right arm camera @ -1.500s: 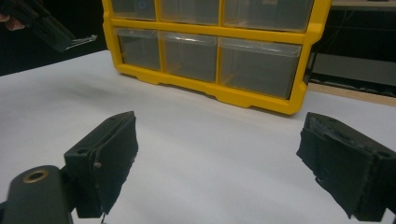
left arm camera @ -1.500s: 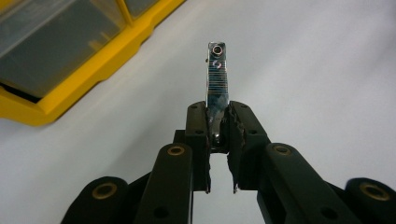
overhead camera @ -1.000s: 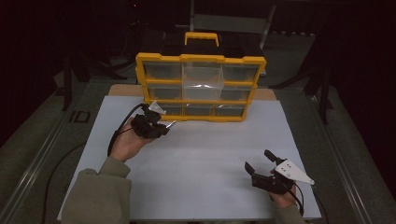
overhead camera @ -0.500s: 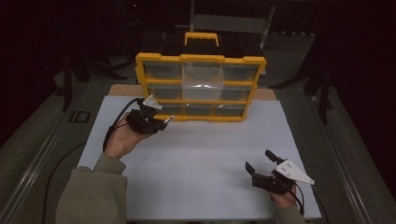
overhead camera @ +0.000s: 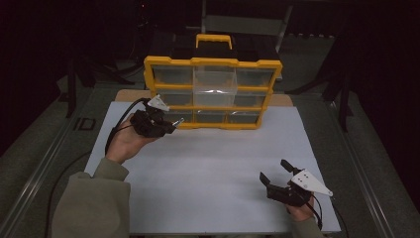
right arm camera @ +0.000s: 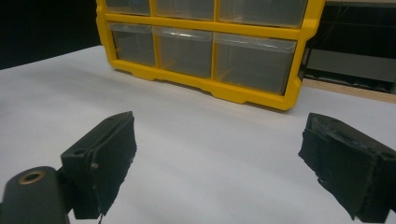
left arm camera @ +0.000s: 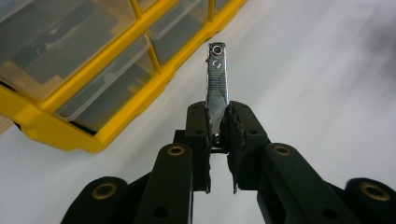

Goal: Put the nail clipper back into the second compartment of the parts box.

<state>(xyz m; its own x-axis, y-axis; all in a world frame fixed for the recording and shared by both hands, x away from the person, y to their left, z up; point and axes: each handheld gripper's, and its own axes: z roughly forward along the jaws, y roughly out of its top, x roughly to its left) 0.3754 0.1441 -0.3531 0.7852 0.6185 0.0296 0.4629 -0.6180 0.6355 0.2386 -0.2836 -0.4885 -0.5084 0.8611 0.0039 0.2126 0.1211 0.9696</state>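
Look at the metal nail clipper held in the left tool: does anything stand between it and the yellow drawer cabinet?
Nothing visible lies between them. The left tool grips the nail clipper above bare white table, beside the cabinet's bottom left corner. However, the clear drawers look shut.

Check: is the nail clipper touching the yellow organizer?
Apart. The left gripper view shows white table between the nail clipper and the yellow organizer.

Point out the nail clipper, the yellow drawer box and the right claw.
nail clipper [left arm camera: 217,77], left gripper view, on its metal lever.
yellow drawer box [overhead camera: 213,62], high view, on its top frame.
right claw [overhead camera: 277,171], high view, midway between its open tips.
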